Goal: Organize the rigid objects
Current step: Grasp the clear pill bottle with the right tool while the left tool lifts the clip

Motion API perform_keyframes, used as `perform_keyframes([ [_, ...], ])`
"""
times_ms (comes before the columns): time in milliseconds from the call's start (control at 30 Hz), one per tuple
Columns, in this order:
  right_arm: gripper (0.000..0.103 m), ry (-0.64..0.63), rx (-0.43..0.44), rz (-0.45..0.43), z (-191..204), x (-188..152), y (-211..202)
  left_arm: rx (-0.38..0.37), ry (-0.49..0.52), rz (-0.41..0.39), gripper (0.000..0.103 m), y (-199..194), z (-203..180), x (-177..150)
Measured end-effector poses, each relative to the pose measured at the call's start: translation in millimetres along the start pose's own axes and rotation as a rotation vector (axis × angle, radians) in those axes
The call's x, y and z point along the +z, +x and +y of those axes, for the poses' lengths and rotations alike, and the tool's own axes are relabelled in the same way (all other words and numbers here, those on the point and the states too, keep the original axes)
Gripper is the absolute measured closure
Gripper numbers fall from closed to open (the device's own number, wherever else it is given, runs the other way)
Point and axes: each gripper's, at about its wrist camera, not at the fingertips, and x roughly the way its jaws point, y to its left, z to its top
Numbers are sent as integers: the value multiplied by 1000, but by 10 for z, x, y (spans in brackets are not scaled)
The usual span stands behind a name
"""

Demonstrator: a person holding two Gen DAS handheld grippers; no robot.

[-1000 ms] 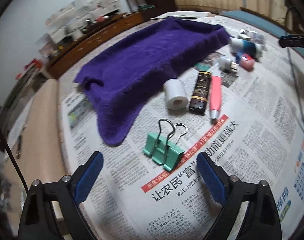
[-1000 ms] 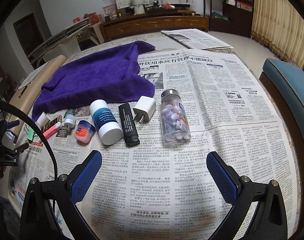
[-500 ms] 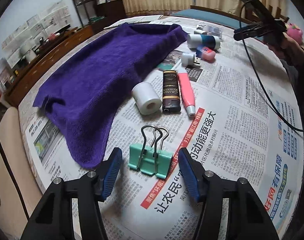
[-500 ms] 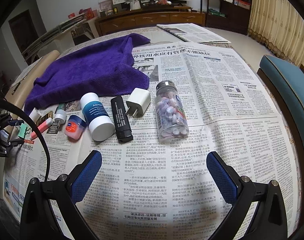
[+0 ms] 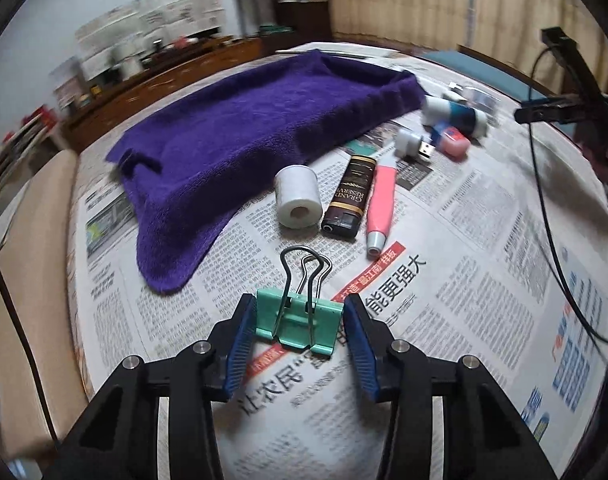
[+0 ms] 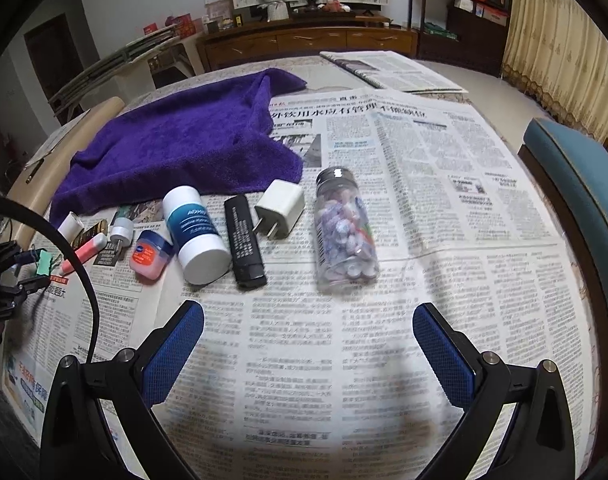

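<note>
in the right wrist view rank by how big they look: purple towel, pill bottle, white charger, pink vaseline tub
1. purple towel
2. pill bottle
3. white charger and pink vaseline tub look alike, so unranked.

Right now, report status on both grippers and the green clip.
Left gripper shut on green binder clip, clip at newspaper level. Right gripper open, empty, short of pill bottle. Nothing blocking the clip.
</note>
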Motion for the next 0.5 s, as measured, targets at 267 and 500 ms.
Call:
perform_keyframes([
  [267,5,-64,-81,-12,-192,231,203,109,-199,-7,60,-19,-104,-44],
  [500,35,-140,-30,50,-188,421,589,132,-245,-7,60,-1,-111,-29],
])
